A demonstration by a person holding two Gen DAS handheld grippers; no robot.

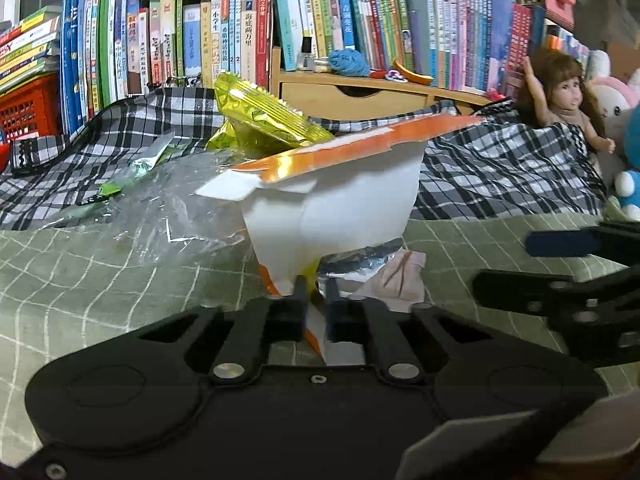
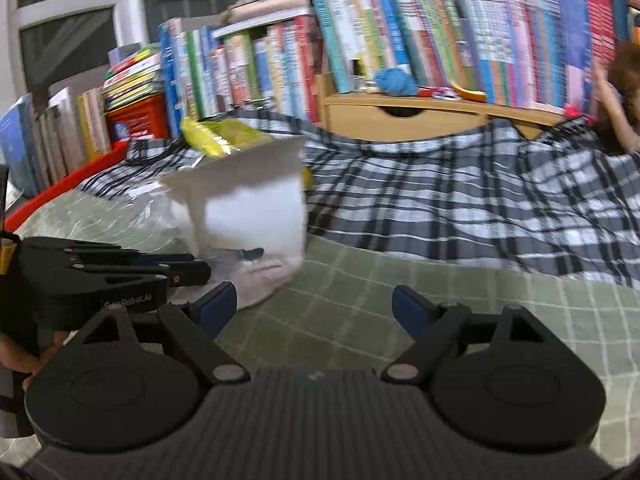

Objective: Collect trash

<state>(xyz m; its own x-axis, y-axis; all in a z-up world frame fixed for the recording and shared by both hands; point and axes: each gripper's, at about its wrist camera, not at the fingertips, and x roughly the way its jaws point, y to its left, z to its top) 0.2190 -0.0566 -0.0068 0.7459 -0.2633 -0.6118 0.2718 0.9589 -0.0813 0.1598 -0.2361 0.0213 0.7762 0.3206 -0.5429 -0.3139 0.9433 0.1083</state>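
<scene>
Left hand-held gripper (image 1: 316, 294) clamped on creased white carton (image 1: 336, 208); right hand-held gripper (image 2: 314, 306) agape.

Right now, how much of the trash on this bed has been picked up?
Nothing looks collected yet. The left gripper is shut on the white-and-orange carton. The right gripper is open and empty. The yellow wrapper, clear plastic, foil scrap and crumpled tissue remain.

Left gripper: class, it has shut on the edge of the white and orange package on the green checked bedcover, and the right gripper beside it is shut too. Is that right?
One detail is wrong. The right gripper is open, its jaws wide apart over the green checked bedcover, as the right wrist view shows. The left gripper is indeed shut on the white and orange package.
</scene>
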